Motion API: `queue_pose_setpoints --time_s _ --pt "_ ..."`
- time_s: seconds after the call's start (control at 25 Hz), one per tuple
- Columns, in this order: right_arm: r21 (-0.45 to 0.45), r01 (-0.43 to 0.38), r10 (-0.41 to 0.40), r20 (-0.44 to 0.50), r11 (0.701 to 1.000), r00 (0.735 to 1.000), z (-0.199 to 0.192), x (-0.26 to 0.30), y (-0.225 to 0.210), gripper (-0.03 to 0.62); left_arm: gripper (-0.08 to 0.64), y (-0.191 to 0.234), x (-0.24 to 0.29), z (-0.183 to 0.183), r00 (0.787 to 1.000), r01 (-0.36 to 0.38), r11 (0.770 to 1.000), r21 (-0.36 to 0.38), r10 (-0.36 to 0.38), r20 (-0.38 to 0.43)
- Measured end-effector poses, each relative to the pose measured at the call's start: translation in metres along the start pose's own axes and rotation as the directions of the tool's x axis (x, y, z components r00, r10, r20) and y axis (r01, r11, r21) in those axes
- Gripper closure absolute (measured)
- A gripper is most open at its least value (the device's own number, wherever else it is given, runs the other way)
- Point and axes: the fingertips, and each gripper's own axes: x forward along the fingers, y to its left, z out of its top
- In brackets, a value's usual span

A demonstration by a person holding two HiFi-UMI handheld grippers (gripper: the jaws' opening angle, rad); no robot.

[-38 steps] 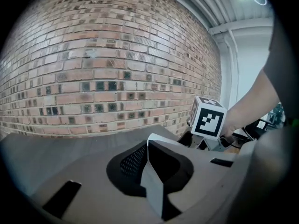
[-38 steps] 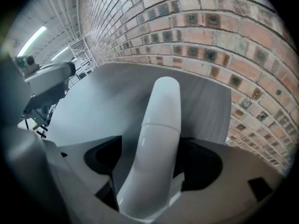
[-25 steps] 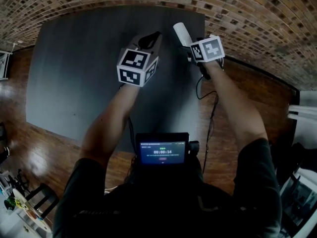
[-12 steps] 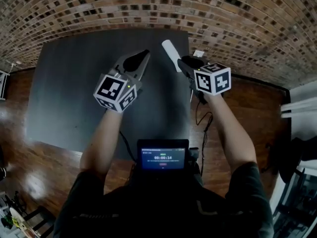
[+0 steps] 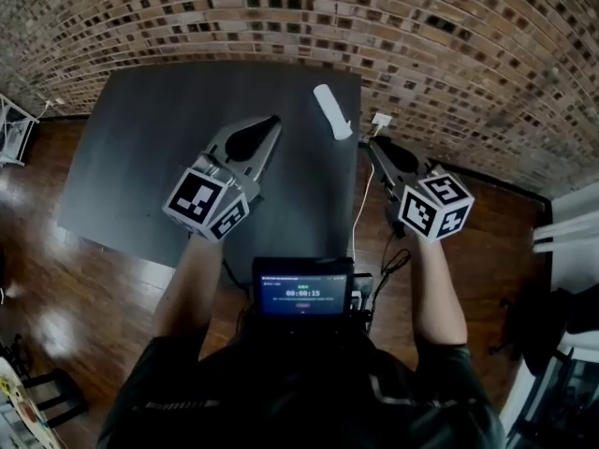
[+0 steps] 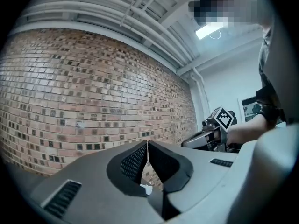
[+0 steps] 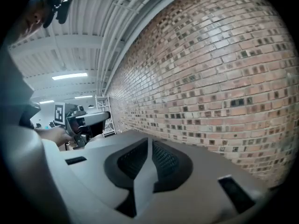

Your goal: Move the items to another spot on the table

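A white cylinder (image 5: 332,110) lies on the dark table (image 5: 159,157) near its far right corner, with nothing touching it. My left gripper (image 5: 272,122) hovers over the table left of the cylinder, its jaws pressed together and empty; in the left gripper view (image 6: 147,143) they point up at the brick wall. My right gripper (image 5: 373,144) is off the table's right edge, below and right of the cylinder. Its jaws are closing with nothing between them, and in the right gripper view (image 7: 149,140) they meet.
A brick wall (image 5: 468,54) runs behind the table. Wooden floor (image 5: 84,288) surrounds it. A white plug (image 5: 381,120) and a cable (image 5: 358,204) hang by the right edge. A small screen (image 5: 302,293) sits at the person's chest.
The right gripper has drawn back from the white cylinder to beyond the table's right edge and its jaws have come together. The left gripper has pulled back toward the person.
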Motion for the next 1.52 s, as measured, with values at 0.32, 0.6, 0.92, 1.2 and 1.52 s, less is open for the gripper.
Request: queue_pose_setpoints --time_s 0.32,0.6,0.92,1.2,1.52 --pt "-0.039 -0.046 0.050 0.097 0.998 0.994 0.011 -0.088 0.009 0.589 0.560 -0.073 -0.027 0.024 0.998 -0.061 0.998 0.031 0.061 -0.005" --pt "-0.079 -0.062 0.073 0.137 0.995 0.988 0.010 -0.128 0.023 0.591 0.560 -0.123 -0.039 0.054 0.996 -0.073 0.995 0.066 0.069 0.050" --pt "-0.090 -0.020 0.034 0.161 0.996 0.986 0.012 -0.144 0.036 0.591 0.560 -0.138 -0.050 0.061 0.999 -0.028 0.998 0.061 0.026 0.031" --pt "-0.093 0.014 0.000 0.148 0.996 0.989 0.009 -0.145 0.044 0.591 0.560 -0.140 -0.054 0.063 0.999 0.005 0.998 0.057 -0.007 0.045" --pt "-0.090 0.020 -0.006 0.151 0.996 0.988 0.009 -0.148 0.056 0.591 0.560 -0.143 -0.062 0.063 0.998 0.018 0.998 0.056 -0.021 0.058"
